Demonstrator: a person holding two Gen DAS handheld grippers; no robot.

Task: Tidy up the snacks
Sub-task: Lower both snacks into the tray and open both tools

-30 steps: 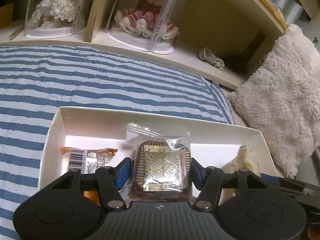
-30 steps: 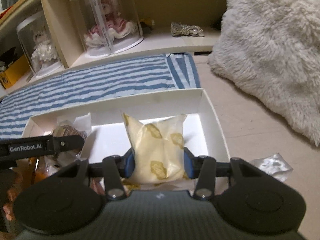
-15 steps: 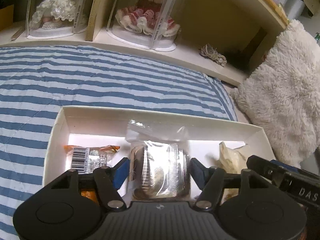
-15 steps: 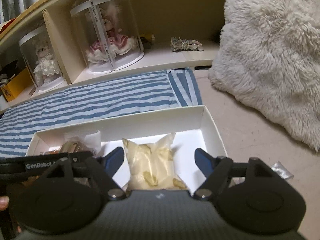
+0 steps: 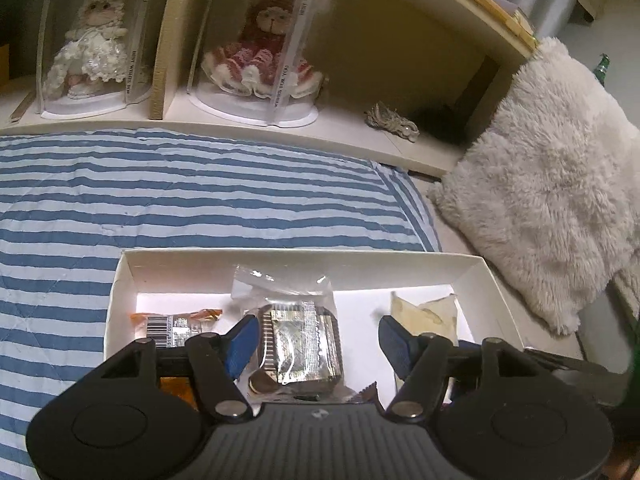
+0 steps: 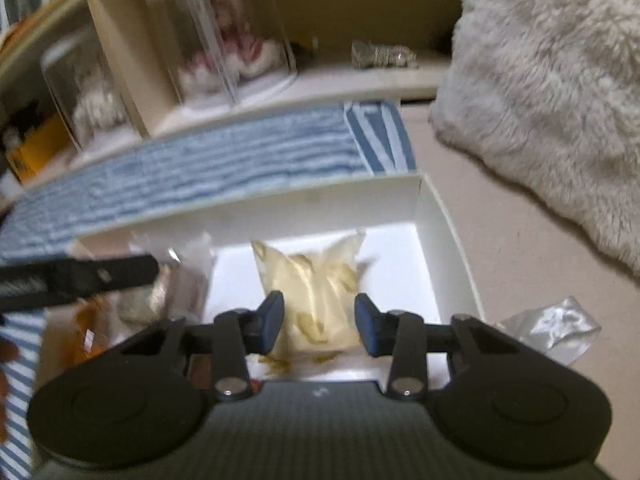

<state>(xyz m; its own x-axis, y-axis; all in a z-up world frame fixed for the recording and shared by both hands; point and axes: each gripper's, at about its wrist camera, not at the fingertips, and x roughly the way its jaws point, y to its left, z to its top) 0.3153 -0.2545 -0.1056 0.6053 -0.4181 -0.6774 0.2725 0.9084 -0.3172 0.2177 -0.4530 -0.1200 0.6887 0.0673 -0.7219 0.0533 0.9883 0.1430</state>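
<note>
The left tool stands open over the clear packet of foil-wrapped biscuits, which lies mid-way along the shallow white cardboard box. The right tool, its jaws just closing, brackets the pale yellow snack bag without evident grip. Withdraw both tools straight upward to avoid dragging either packet.

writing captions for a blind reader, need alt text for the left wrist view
The left gripper hangs open over a white box on a striped blanket, with a clear-wrapped brown snack between its fingers; an orange packet and yellow bag lie beside.
</note>
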